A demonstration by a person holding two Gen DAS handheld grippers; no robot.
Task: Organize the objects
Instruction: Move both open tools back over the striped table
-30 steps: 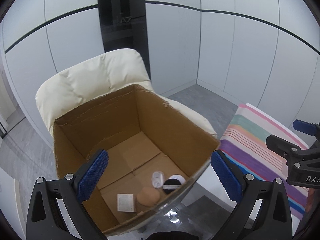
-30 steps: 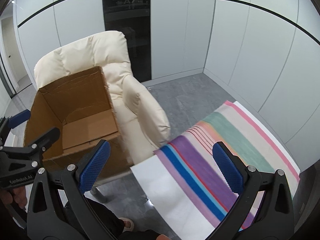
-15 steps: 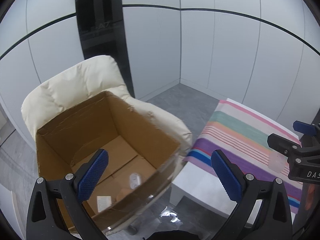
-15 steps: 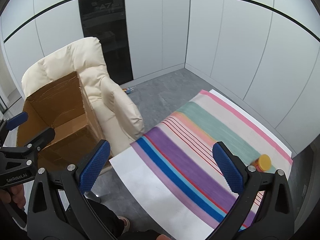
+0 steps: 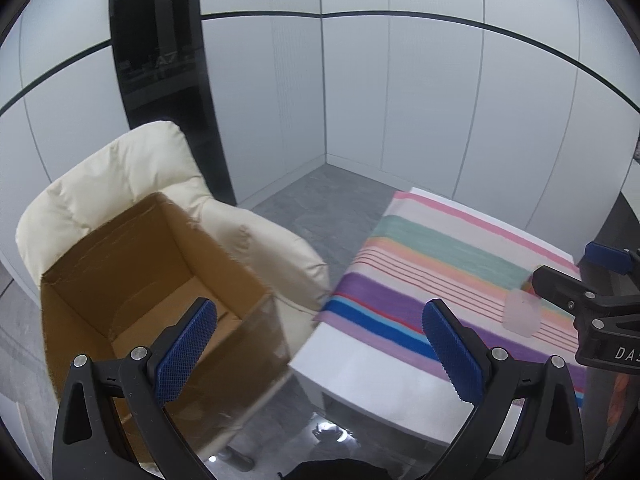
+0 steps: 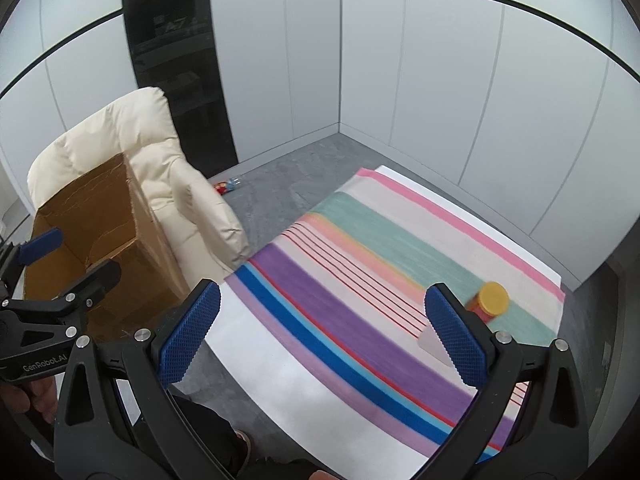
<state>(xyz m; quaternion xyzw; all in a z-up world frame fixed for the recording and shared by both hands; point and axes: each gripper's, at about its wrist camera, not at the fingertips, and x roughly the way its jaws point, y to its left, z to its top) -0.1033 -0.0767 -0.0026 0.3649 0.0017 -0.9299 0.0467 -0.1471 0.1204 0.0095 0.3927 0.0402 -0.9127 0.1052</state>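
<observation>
Your fingers (image 5: pixel 187 354) on the left gripper (image 5: pixel 320 356) are spread wide with nothing between them, and the right gripper (image 6: pixel 324 336) matches: blue pads (image 6: pixel 454 340) far apart, released, touching nothing. Both tools hang in the air, well above everything.

Look left and there's the box (image 5: pixel 132 264), open-topped, propped on the seat of the cream chair (image 5: pixel 120 176). That reads as your drop-off point: the mouth faces up, level with the surface (image 6: pixel 288 364), so an item can go across and straight down. From here only bare cardboard shows on its floor; the near part is hidden by the wall.

On the right, the surface carries a striped cloth (image 6: pixel 360 292). At its far right edge stands a jar (image 6: pixel 490 304) with a yellow lid, upright, just beyond your right-hand finger in the right wrist view. Near it sits a pale, translucent cup (image 5: pixel 520 316), partly masked by your right gripper (image 5: pixel 588 300) in the left view and by the finger in the right view.

Those two look like what's left to sort, and your right tool is the closer one, already aimed that way. Open fingers make sense: you're set for a pick. Mind the jar, it's near the edge, so a nudge could tip it off.

A small bottle (image 6: pixel 228 187) lies on the floor behind the chair, out of easy reach.
</observation>
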